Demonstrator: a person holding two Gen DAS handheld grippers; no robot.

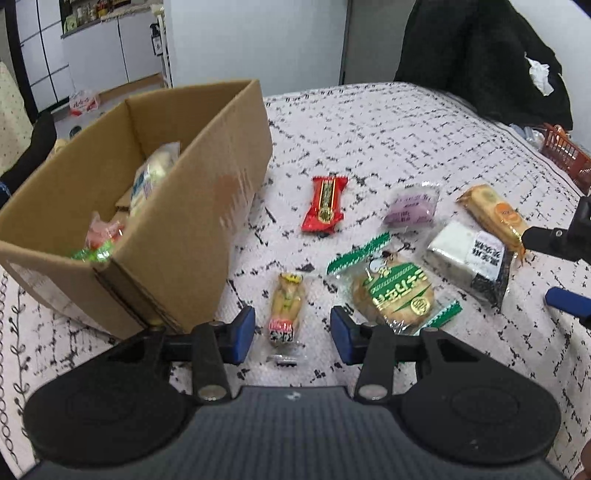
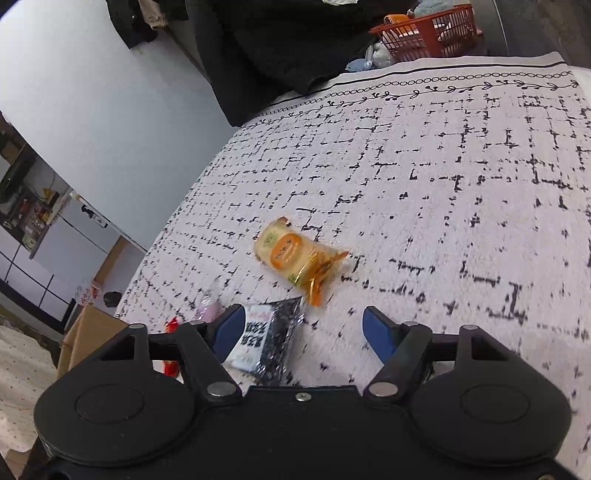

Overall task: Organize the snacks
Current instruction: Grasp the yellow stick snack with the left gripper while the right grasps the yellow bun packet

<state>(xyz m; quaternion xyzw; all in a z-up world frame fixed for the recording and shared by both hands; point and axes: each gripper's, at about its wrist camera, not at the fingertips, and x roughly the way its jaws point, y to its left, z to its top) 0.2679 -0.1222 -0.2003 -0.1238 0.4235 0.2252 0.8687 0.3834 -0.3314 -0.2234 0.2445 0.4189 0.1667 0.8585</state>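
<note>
Left gripper [image 1: 292,329] open, straddling the small yellow snack [image 1: 285,309] beside the box [image 1: 192,236] for pickup; right gripper [image 2: 303,328] open, nearing the orange packet [image 2: 297,260].

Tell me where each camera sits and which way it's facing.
Left wrist: rides the left hand-held gripper, looking down over the table at the cardboard box and loose snacks; its blue pads straddle a small snack.
Right wrist: rides the right hand-held gripper, looking down at the orange snack; jaws open.
Shared: the orange snack, black-and-white packet and red basket.
</note>
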